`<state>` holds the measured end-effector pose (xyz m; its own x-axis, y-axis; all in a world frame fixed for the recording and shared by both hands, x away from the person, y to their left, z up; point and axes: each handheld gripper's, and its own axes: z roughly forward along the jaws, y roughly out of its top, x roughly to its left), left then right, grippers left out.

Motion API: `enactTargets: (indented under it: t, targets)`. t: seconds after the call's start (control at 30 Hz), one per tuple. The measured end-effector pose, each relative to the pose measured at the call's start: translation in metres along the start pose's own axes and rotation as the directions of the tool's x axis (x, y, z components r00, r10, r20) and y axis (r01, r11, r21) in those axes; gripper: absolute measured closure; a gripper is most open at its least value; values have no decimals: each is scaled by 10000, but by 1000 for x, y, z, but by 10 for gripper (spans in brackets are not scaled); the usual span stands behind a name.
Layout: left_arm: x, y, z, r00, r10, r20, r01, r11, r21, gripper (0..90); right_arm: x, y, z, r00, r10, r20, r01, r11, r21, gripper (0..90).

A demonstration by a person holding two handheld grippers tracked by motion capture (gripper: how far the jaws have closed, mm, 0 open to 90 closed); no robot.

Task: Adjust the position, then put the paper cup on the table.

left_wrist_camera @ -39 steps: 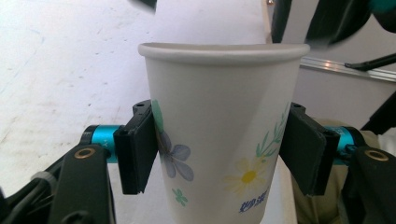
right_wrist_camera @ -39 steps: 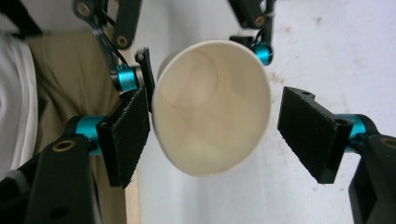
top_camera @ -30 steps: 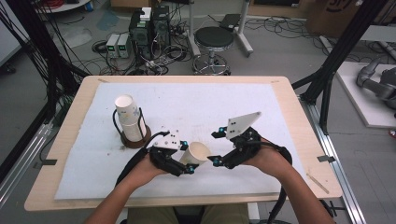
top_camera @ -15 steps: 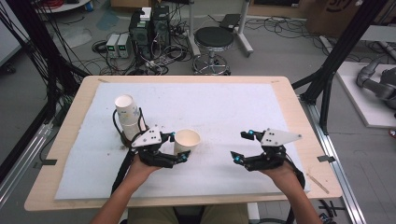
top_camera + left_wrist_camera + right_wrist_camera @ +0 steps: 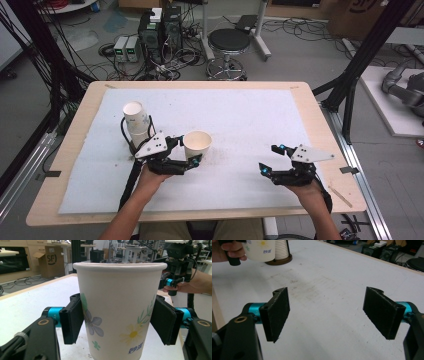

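A white paper cup [image 5: 197, 144] with a flower print stands upright between the jaws of my left gripper [image 5: 189, 151], left of the table's middle. In the left gripper view both pads [image 5: 72, 320] press on the sides of the cup [image 5: 117, 302], so the left gripper [image 5: 117, 322] is shut on it. My right gripper [image 5: 268, 158] hovers low over the pad at the right front. Its jaws have just been opening and hold nothing [image 5: 327, 312]. The held cup [image 5: 259, 248] also appears at the top left of the right gripper view.
A stack of paper cups [image 5: 136, 122] stands in a wire holder on a round brown base just left of the held cup. A white pad [image 5: 240, 115] covers the wooden table. A stool [image 5: 227, 42] and computer cases stand on the floor beyond the far edge.
My right gripper has left the cup, swung right and down to the right front, and opened. The left gripper moved slightly left with the cup, which now stands upright.
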<state>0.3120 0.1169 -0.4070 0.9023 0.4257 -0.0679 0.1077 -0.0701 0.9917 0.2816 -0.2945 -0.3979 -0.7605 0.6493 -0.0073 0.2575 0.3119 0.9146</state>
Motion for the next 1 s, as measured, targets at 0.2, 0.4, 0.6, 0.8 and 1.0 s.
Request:
enactTargets:
  t: [0.2,0.4,0.6,0.8,1.0]
  targets:
    - [0,-2,0,10000,36,-71,-36,10000,-40,316,0,0,2,10000,9,62,-10,10000,39,218]
    - [-1,-2,0,9997,98,-246,-104,9996,-252,316,2,1,3,9999,-108,-23,108,9999,12,218]
    - [2,-2,1,9988,175,-454,-195,9989,-435,315,2,1,3,10000,-57,-4,57,10000,5,219]
    - [6,0,5,9981,64,-609,-97,9985,-535,310,3,1,2,10000,-49,-10,49,10000,-20,219]
    - [13,-2,13,9958,-154,-900,92,9976,-691,307,3,1,2,10000,-22,31,22,10000,7,219]
